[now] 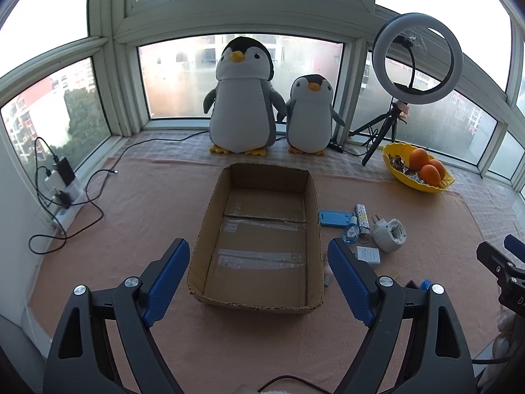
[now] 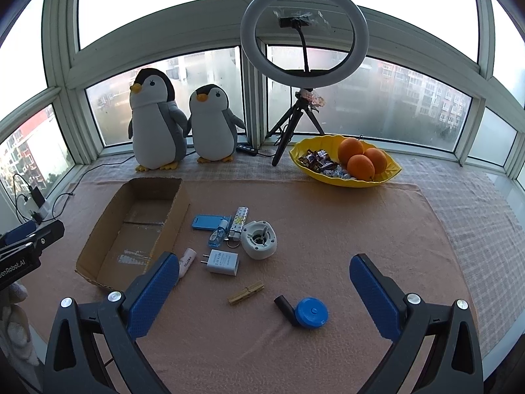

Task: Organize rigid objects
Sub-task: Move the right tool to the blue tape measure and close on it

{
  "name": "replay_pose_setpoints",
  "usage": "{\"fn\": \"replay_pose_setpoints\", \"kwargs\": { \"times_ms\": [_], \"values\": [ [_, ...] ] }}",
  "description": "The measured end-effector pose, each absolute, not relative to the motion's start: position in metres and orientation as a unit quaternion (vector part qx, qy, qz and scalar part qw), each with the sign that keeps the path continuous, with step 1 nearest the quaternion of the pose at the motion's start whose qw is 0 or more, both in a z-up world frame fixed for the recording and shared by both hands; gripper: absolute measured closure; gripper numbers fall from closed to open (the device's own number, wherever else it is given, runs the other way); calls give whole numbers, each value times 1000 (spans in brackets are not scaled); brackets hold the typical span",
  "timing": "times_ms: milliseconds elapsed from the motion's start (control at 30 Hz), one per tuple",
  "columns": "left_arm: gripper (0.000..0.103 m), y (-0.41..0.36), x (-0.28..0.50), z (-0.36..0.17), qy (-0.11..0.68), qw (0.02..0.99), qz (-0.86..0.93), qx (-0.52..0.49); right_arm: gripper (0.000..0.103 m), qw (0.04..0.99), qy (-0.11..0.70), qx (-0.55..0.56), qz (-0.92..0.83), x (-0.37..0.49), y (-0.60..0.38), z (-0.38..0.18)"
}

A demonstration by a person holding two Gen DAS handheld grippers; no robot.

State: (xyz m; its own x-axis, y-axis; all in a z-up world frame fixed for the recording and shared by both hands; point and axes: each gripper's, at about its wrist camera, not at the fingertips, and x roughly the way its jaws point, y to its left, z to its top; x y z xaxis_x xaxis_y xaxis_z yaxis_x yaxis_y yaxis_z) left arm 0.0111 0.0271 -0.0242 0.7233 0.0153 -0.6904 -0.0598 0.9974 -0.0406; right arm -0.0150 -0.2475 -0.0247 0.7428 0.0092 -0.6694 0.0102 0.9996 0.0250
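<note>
- Both grippers hover with jaws wide and hold nothing: left gripper [image 1: 259, 277] over the near end of the cardboard box [image 1: 210, 226], right gripper [image 2: 262, 282] above the worktop [image 2: 361, 223].
- Nearest the right gripper lie a blue round case [image 2: 311, 312] and a wooden clothespin [image 2: 246, 293].
- Farther off, beside the box, cluster a white charger [image 2: 223, 261], a white round plug adapter [image 2: 259, 239] and a blue phone stand [image 2: 206, 222].

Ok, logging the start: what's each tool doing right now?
Left tool: open, holding nothing.
Right tool: open, holding nothing.
</note>
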Motion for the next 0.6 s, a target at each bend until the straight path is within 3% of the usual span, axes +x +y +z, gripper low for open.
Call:
{"fn": "replay_pose_setpoints", "kwargs": {
  "times_ms": [600],
  "values": [
    [17, 93, 55, -104, 450, 886, 109, -23, 0, 930, 367, 15, -21, -17, -290, -42]
  ]
}}
